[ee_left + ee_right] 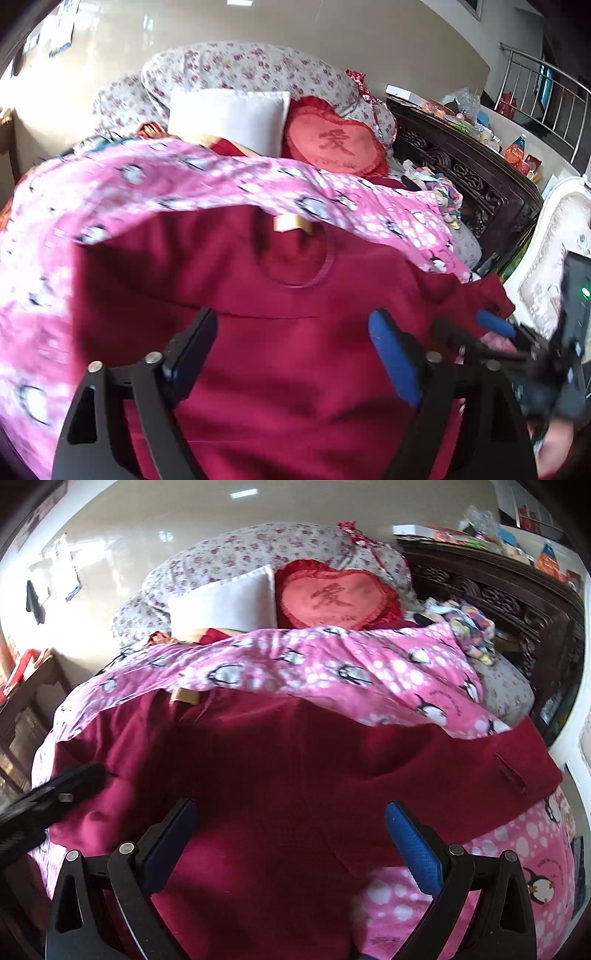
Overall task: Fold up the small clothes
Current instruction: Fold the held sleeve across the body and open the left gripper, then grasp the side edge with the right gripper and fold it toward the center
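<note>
A dark red top [280, 347] lies spread flat on a pink penguin-print quilt [55, 229], its round neckline [299, 266] and a tan label toward the pillows. My left gripper [295, 332] hovers open just above the top's middle, holding nothing. In the right wrist view the same red top [295, 768] fills the centre, and my right gripper [291, 823] is open over its lower part, empty. The right gripper's fingers [495, 325] show at the right of the left wrist view over the top's right edge. The left gripper's fingers [70, 779] show at the left of the right wrist view.
The bed holds a white pillow [229, 118], a red heart cushion [332, 140] and floral pillows [240, 66]. A heap of small clothes [469, 627] lies by the dark carved headboard [469, 177]. A cluttered shelf [480, 125] runs behind it. A low table [26, 694] stands left.
</note>
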The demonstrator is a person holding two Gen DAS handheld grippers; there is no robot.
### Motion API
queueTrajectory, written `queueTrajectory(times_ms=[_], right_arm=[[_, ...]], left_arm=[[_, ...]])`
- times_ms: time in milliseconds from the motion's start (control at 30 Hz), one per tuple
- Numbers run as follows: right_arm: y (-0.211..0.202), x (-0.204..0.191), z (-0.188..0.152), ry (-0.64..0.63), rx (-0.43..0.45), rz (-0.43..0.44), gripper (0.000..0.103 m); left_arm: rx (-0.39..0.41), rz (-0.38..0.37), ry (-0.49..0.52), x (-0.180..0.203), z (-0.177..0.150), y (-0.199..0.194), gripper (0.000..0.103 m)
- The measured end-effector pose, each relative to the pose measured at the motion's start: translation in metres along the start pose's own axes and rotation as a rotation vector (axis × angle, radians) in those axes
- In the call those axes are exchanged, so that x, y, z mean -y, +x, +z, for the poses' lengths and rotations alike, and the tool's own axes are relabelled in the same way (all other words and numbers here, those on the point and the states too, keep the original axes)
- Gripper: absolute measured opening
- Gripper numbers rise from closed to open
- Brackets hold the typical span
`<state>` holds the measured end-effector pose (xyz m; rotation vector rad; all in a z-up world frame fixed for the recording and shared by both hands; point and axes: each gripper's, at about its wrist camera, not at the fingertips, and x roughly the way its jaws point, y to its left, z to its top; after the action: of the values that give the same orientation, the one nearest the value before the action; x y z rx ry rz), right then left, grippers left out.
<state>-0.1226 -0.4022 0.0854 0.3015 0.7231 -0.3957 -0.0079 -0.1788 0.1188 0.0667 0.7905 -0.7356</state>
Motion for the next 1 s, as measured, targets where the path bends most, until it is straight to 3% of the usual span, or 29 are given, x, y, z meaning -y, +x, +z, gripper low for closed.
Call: queueTrajectory(times_ms=[233,367,433,500,533,567,600,700,800,1000], right_arm=[[0.022,-0.026,0.003,-0.055,-0.047,0.018,0.103],[0.041,-0.031,0.000,-0.103,-0.081,-0.026,0.103],[0.050,-0.031,-0.003,-0.109,-0.090,-0.003,0.100],[0.059,-0.037,-0.008,-0.149,-0.113,0.018,0.060],[0.057,-0.040,-0.009,-0.184,-0.093,-0.033,0.049],[0.051,-0.044,-0.007,-0.213,-0.063,-0.035,0.012],[0.042,-0.044,-0.002,-0.222,-0.032,-0.028,0.007],[0.015,-0.038,0.018,-0.192,0.057,0.022,0.007],[-0.003,-0.031,0.036,-0.213,0.166,-0.087,0.007],[0.034,0.001,0.041,-0.139,0.086,-0.132,0.007]], left_arm=[[0.034,0.178,-0.094,-0.095,0.000,-0.028,0.088],[0.017,0.211,-0.151,-0.131,-0.002,-0.025,0.088],[0.015,0.228,-0.186,-0.143,-0.004,-0.021,0.088],[0.012,0.220,-0.218,-0.151,-0.003,-0.019,0.088],[0.014,0.224,-0.234,-0.155,-0.003,-0.019,0.088],[0.019,0.226,-0.242,-0.159,-0.003,-0.019,0.088],[0.023,0.228,-0.248,-0.161,-0.003,-0.020,0.088],[0.033,0.224,-0.253,-0.160,0.001,-0.019,0.088],[0.047,0.211,-0.250,-0.156,0.002,-0.016,0.089],[-0.003,0.184,-0.200,-0.136,0.004,0.009,0.090]])
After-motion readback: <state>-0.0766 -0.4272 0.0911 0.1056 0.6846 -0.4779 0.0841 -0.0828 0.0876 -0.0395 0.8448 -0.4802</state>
